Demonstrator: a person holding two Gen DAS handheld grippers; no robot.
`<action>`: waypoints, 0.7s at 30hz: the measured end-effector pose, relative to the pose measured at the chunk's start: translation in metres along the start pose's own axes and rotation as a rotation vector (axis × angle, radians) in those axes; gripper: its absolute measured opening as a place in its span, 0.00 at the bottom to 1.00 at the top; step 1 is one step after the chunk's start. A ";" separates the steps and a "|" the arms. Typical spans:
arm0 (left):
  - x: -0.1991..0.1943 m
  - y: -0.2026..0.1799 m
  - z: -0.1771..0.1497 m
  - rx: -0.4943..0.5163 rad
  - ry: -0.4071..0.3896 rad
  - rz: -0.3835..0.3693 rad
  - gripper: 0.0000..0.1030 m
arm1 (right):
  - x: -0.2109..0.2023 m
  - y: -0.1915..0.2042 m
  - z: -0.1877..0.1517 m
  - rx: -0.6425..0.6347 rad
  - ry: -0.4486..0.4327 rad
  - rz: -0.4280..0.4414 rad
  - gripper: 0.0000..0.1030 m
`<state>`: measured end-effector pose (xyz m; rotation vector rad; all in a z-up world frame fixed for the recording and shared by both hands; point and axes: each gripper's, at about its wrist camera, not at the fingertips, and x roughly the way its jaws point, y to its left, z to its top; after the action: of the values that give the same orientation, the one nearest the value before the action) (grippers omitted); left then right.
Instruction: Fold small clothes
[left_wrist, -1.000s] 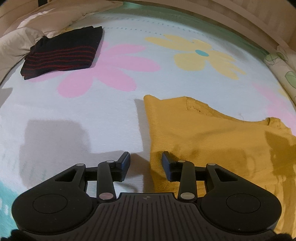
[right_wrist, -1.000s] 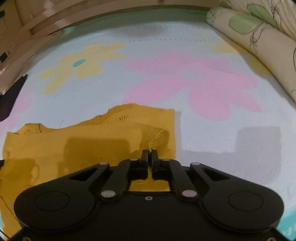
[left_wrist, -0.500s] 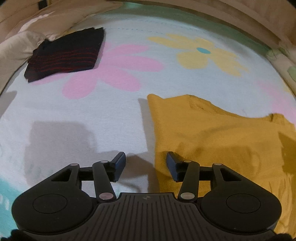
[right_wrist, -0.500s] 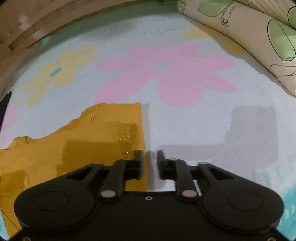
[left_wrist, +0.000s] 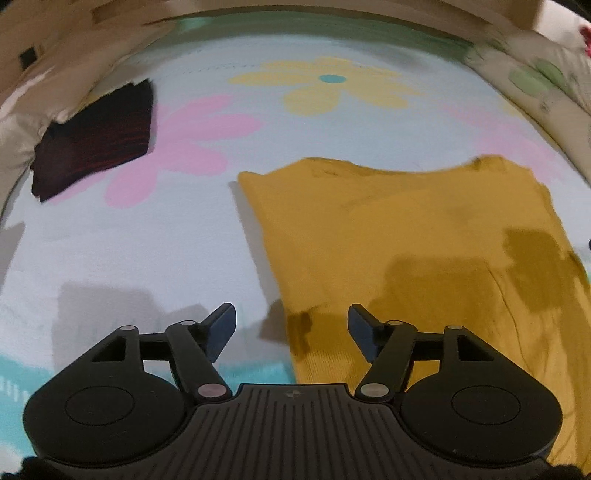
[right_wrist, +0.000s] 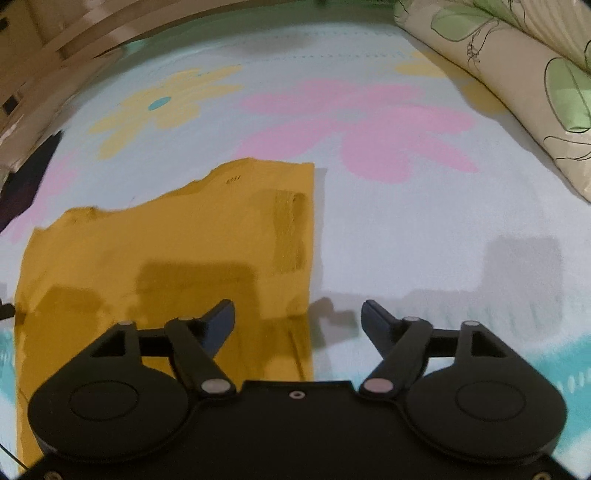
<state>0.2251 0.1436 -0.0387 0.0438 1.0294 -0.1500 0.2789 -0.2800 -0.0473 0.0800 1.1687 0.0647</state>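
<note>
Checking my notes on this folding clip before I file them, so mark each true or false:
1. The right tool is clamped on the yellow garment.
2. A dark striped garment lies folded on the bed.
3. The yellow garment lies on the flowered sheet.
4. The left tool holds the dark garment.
1. False. The right tool has just been opening and stands open, nothing between its jaws; the yellow garment lies free.
2. True: the dark striped garment.
3. True: on the flowered sheet.
4. False. The left tool is open and empty.
</note>
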 end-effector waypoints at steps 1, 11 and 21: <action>-0.005 -0.002 -0.003 0.002 -0.004 -0.004 0.65 | -0.006 -0.001 -0.005 -0.003 0.001 -0.003 0.76; -0.044 -0.020 -0.067 -0.090 -0.069 -0.060 0.67 | -0.066 0.015 -0.069 0.046 -0.033 -0.047 0.88; -0.073 -0.032 -0.130 -0.128 -0.104 -0.003 0.68 | -0.077 0.075 -0.125 -0.097 -0.059 -0.118 0.88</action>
<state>0.0729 0.1331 -0.0418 -0.0810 0.9334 -0.0880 0.1326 -0.2088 -0.0182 -0.0728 1.1074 0.0147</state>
